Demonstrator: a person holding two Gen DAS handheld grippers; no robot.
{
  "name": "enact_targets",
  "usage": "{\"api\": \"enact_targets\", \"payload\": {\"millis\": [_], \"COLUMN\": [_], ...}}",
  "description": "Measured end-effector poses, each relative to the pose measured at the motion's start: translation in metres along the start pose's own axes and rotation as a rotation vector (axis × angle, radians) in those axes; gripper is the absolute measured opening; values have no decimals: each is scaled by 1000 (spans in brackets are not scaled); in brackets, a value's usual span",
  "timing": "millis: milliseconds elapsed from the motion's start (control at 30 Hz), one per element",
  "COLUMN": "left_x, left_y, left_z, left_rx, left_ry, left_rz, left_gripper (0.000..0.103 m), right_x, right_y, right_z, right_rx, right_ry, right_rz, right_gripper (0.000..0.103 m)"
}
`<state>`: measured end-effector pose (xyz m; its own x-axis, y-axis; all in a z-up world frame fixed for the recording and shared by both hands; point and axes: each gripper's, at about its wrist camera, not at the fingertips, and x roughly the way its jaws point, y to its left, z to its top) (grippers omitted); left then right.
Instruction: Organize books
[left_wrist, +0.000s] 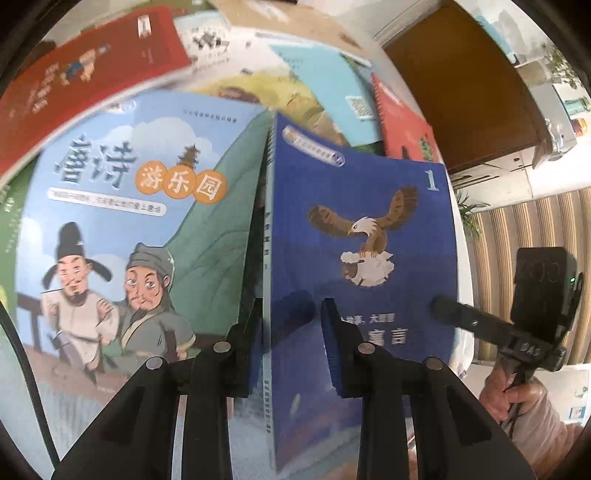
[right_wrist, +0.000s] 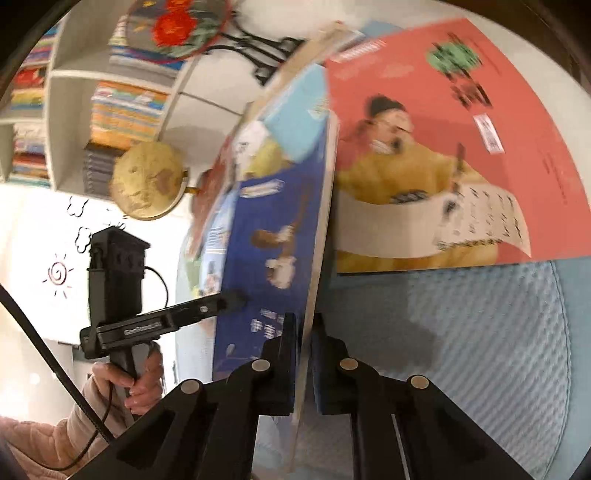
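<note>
The left gripper's fingers (left_wrist: 334, 343) are clenched on one dark blue paperback book with an eagle and a numeral 1 on its cover (left_wrist: 364, 229): one finger presses the front cover near its lower edge, the other sits behind the spine side, and the book stands raised on edge between them. The right gripper's fingers (right_wrist: 286, 354) are clamped tight on the same book's thin edge (right_wrist: 258, 240), one pad against the blue cover and one on the far side, so the book is pinched by both tools at once.

Just left of the left fingers lies one light blue paperback with two cartoon men in robes (left_wrist: 129, 229), flat and face up. Beyond the fingers more books fan out in an overlapping heap: one dark red cover (left_wrist: 85, 77) at far left, one teal cover with a square code (left_wrist: 332, 88), and one coral-red cover (left_wrist: 404, 125) past the blue book's top. In the right wrist view that coral-red book with a yellow-robed figure (right_wrist: 443, 147) lies flat just right of the fingers, resting on a pale blue quilted cloth (right_wrist: 461, 350).

Farther out, a person's hand (right_wrist: 129, 384) grips the left tool's handle. Behind it stand one golden globe (right_wrist: 147, 181) and a white shelf of stacked folded cloths (right_wrist: 125, 107).
</note>
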<state>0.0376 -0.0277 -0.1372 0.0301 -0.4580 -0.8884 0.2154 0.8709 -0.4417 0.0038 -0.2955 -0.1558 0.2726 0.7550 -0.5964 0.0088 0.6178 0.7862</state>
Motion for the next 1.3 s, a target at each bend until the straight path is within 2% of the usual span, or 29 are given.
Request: {"api": "enact_targets", "payload": {"millis": [100, 200, 400, 533, 700, 933, 1300], "left_x": [-17, -32, -64, -88, -119, -170, -213], "left_y": [-3, -2, 3, 22, 68, 149, 267], "left_z": [-7, -13, -26, -36, -51, -85, -136], "left_rx": [12, 21, 47, 28, -51, -190, -388], "left_ry": [-20, -33, -82, -122, -179, -270, -330], "left_rz": [-12, -29, 8, 34, 53, 84, 155], "left_gripper": [26, 26, 26, 26, 26, 26, 26], "right_x": [-14, -21, -13, 4, 38, 111, 238], "right_y": [14, 34, 68, 91, 134, 209, 296], "right_z": [1, 3, 5, 7, 7, 1, -29], "right_rx": [-26, -93, -205, -252, -332, -454, -565], "right_ry": [-24, -11, 41, 72, 126, 230, 384], "right_rz": [11, 1, -10, 4, 31, 78, 120], "right_gripper": [8, 8, 8, 8, 9, 10, 10]}}
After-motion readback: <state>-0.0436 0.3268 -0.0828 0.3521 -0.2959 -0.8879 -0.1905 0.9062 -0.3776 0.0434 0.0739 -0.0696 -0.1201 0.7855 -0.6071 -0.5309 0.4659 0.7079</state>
